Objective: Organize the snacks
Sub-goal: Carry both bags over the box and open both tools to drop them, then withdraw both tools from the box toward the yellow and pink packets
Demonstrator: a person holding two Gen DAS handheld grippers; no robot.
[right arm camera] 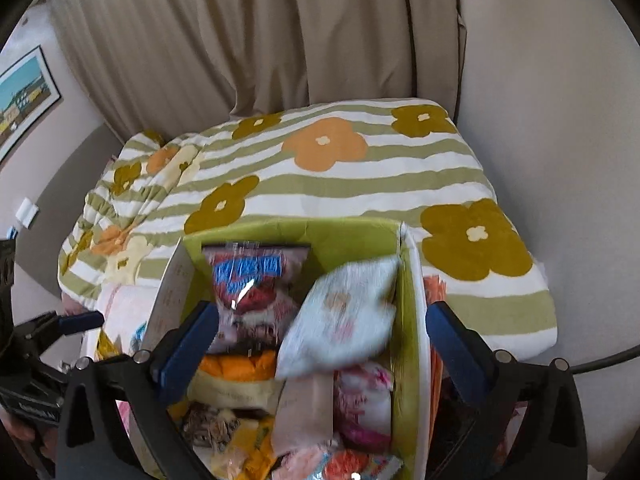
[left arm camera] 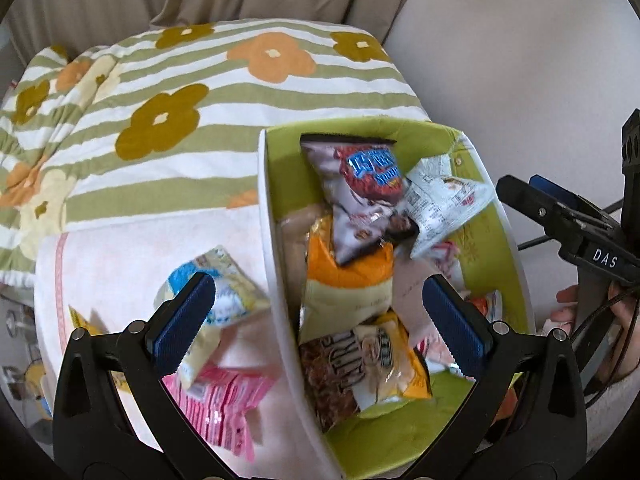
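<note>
text: "DAS" | on: right tongs (left arm camera: pixel 560 216) body | snack-bag print: blurred, perhaps unreadable

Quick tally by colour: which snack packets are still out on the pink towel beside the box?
Blue-and-cream packet: 1
Pink packet: 1
Yellow packet, only partly in view: 1
Total: 3

Bedroom: flowered quilt (right arm camera: pixel 320 184), curtains (right arm camera: pixel 240 40)
</note>
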